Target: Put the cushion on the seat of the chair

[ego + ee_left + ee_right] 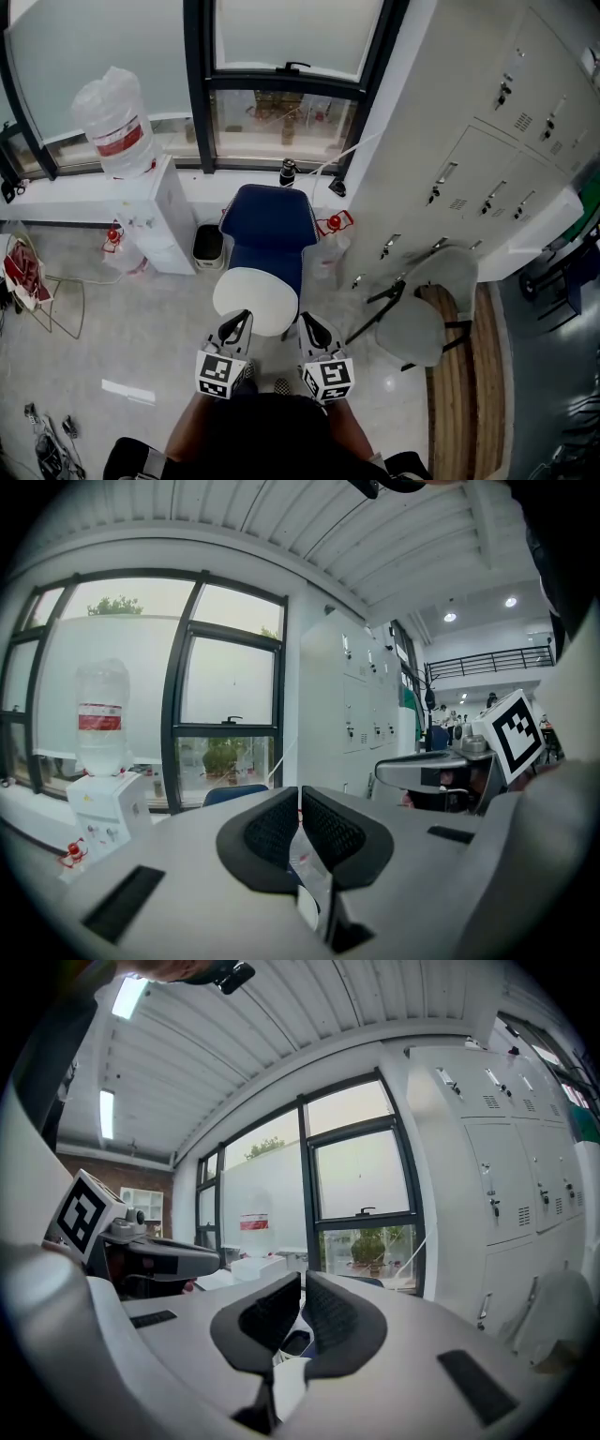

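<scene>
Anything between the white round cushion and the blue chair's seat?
Nothing visible. The white round cushion, pinched at its near edge by the left gripper and the right gripper, overlaps the front of the blue padded chair seat, whose visible part is bare. Beneath the cushion is hidden.

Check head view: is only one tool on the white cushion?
No, the left tool and the right tool both grip the near edge of the white cushion, one at each side.
</scene>
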